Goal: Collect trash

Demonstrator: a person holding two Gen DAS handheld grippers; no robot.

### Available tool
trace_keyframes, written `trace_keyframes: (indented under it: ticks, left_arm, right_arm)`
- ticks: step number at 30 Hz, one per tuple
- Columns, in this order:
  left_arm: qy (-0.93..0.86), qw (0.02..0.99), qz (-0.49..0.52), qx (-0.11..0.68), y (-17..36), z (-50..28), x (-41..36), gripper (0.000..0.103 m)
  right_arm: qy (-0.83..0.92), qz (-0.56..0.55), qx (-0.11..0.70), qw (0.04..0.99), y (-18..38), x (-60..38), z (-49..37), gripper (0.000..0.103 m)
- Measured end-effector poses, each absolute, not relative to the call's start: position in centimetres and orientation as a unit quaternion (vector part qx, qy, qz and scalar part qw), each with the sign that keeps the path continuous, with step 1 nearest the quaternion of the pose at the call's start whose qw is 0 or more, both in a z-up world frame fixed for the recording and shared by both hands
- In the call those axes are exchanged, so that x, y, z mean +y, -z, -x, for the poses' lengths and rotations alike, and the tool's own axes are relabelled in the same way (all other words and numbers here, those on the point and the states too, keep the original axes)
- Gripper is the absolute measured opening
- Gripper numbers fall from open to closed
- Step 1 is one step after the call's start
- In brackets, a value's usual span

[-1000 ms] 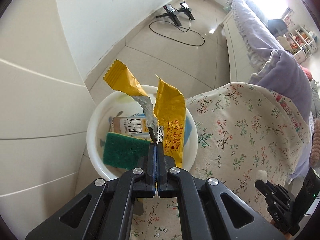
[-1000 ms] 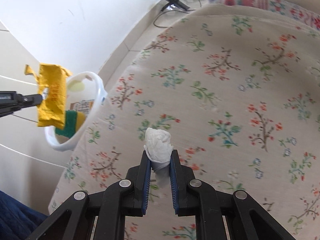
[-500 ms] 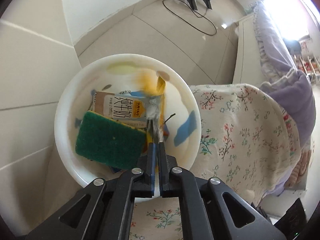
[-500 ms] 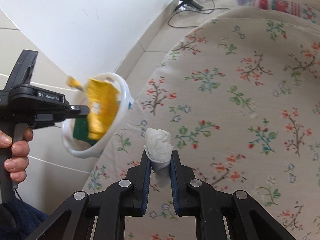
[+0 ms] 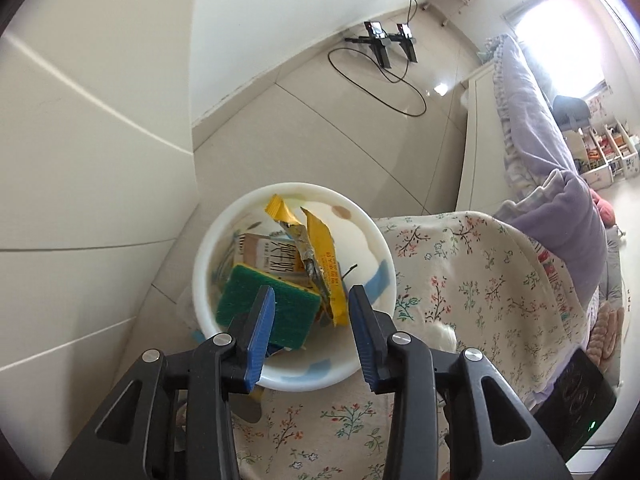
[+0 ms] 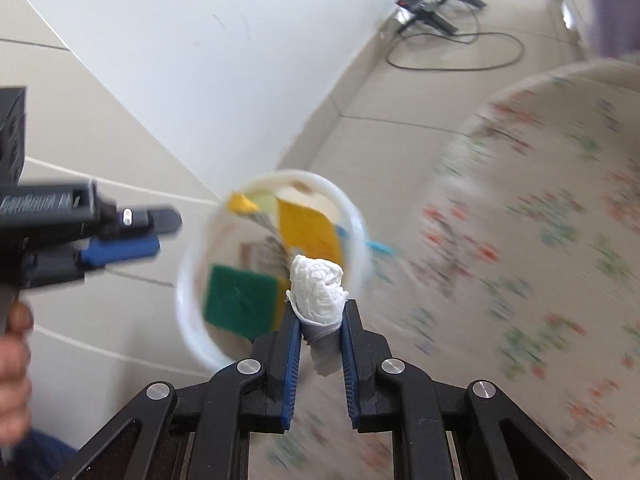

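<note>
Trash is what I'm gathering, and most of it already lies in the white basin point(image 5: 294, 376) standing at the edge of the floral cloth point(image 5: 472, 280): a green sponge point(image 5: 276, 312), a milk carton point(image 5: 276, 258) and a yellow wrapper point(image 5: 324, 256) leaning against the pile. My left gripper point(image 5: 312, 320) hangs just above that pile with its jaws opening and nothing between them; the wrapper sits free in the basin, so that drop looks finished.

My right gripper point(image 6: 320, 320) is clamped on a crumpled white tissue point(image 6: 318, 292), pads pressing its lower half while the ball bulges above the fingertips. In the right wrist view the basin appears behind the tissue, with the left gripper off to the side beside the rim, a hand on its handle. That view is blurred, so I cannot tell whether the tissue is truly over the opening or only lined up with it.

To do this step well, I would carry the tissue past the near rim until it is clearly above the sponge, then let go from low down. It is light and may cling to a pad or drift, so a wide release should work better than a partial one. The left gripper should clear away first, since both crowd the same opening.
</note>
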State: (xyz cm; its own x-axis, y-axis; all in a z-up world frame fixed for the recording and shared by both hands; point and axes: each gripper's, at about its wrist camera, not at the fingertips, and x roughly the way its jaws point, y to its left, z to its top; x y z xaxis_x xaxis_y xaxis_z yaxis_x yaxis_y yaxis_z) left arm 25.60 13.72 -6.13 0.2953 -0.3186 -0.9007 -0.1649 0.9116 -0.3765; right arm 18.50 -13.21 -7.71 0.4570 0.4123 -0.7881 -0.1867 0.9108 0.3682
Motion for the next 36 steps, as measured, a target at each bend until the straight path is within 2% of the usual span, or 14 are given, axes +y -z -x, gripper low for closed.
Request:
trace_keyframes:
  ticks: [3,5,11,18,22,23,27,29,36]
  left_arm:
    - [0.037,0.785,0.204,0.584,5.5,-25.2,14.8,0.041]
    - [0.031,0.788,0.201,0.581,5.2,-25.0,15.0,0.041]
    - [0.033,0.801,0.160,0.575,4.3,-23.4,13.9,0.046]
    - [0.025,0.836,0.065,0.545,3.0,-16.3,9.5,0.058]
    - [0.040,0.860,0.052,0.507,0.9,-10.0,7.1,0.060]
    - [0.043,0.868,0.048,0.493,0.2,-8.6,6.6,0.064]
    - [0.043,0.907,0.002,0.420,-3.1,-1.7,4.0,0.080]
    - [0.044,0.917,-0.016,0.396,-4.2,0.8,2.9,0.084]
    - [0.057,0.936,-0.061,0.343,-7.4,7.6,0.1,0.088]
  right_arm:
    - [-0.178,-0.113,0.478,0.852,7.8,-10.9,-20.4,0.023]
    - [-0.172,-0.114,0.486,0.849,9.0,-9.6,-22.1,0.047]
    - [-0.161,-0.104,0.504,0.842,10.4,-9.6,-20.4,0.049]
    - [-0.165,-0.086,0.474,0.860,5.7,-13.4,-12.0,0.050]
    - [-0.144,-0.063,0.415,0.896,1.1,-16.2,-4.3,0.066]
    - [-0.135,-0.061,0.399,0.905,0.2,-17.2,-2.1,0.069]
    - [-0.093,-0.065,0.359,0.927,-1.8,-20.5,4.6,0.070]
    - [-0.068,-0.067,0.341,0.935,-2.1,-21.7,7.9,0.075]
    - [-0.011,-0.089,0.315,0.945,-2.6,-24.6,14.2,0.077]
